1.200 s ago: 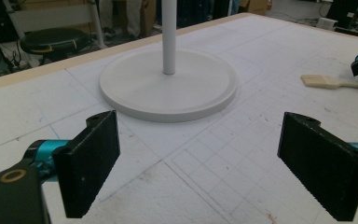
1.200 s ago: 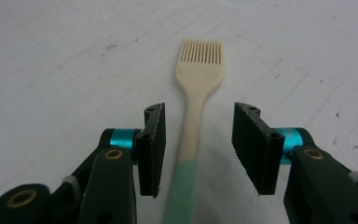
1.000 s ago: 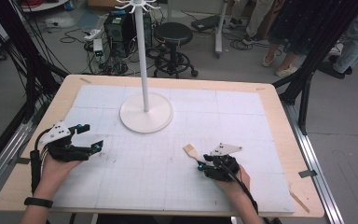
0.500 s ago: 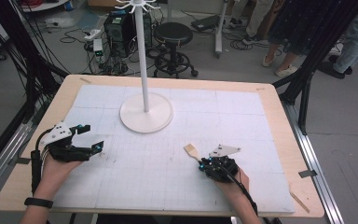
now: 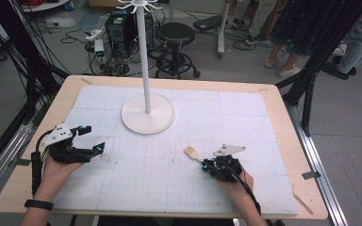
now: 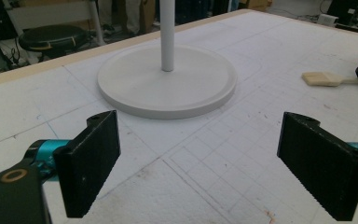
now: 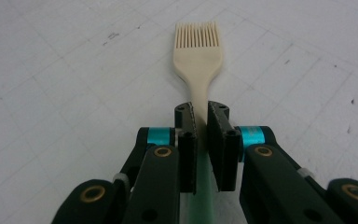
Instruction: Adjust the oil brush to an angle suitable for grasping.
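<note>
A cream silicone brush (image 7: 198, 56) with a pale green handle lies on the white gridded mat, its bristled head pointing away. My right gripper (image 7: 201, 114) is shut on the brush's neck; in the high view the brush head (image 5: 192, 152) sticks out to the left of that gripper (image 5: 210, 164). A white stand (image 5: 147, 113) with a round base and tall pole rises at the mat's far middle; its base (image 6: 168, 84) lies ahead of my left gripper (image 6: 200, 154). My left gripper (image 5: 90, 139) rests open at the mat's left side, nothing between its jaws.
The mat (image 5: 245, 113) covers a wooden table (image 5: 283, 101). A thin wooden stick (image 5: 303, 202) lies at the table's near right corner. Behind the table stand a black stool (image 5: 175, 35), a computer tower (image 5: 119, 28), cables and people's legs (image 5: 287, 42).
My left gripper has shifted slightly toward the near side and stays open. My right gripper holds still, shut on the brush.
</note>
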Tool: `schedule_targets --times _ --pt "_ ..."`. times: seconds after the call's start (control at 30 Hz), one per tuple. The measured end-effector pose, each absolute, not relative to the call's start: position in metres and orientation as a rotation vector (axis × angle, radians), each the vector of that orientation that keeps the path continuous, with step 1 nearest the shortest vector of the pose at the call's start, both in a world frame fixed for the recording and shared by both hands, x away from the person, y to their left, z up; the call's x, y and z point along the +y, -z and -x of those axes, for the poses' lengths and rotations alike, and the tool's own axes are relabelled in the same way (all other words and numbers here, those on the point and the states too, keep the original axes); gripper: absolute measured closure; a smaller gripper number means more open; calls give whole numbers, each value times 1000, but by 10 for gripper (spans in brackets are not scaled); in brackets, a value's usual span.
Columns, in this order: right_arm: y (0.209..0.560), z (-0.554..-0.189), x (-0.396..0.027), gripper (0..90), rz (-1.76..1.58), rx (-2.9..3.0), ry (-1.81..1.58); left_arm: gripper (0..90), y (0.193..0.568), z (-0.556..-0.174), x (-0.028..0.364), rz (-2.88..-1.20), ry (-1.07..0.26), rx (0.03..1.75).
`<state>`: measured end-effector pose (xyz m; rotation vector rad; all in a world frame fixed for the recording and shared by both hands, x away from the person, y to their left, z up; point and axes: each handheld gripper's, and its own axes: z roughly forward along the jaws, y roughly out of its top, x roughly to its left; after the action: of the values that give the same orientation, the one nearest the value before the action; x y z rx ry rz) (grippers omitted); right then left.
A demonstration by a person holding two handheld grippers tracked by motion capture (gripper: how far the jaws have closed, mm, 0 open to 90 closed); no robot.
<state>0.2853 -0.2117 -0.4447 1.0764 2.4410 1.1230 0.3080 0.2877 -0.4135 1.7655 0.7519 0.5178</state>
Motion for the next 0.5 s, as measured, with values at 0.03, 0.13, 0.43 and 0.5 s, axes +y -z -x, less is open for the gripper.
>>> schedule_targets --times 0.03,0.13,0.43,0.5 --pt "444 -286 -212 830 -1070 2443 -1131 138 413 -308 288 -1766 -519 752" --pt "440 -289 -213 830 -1042 2455 -1162 138 413 -307 288 -1759 -518 753" --pt "427 -310 -181 830 -874 2563 -1257 141 409 -308 291 -1722 -513 746" --pt "424 -315 -169 830 -829 2587 -1276 141 408 -308 292 -1703 -502 746"
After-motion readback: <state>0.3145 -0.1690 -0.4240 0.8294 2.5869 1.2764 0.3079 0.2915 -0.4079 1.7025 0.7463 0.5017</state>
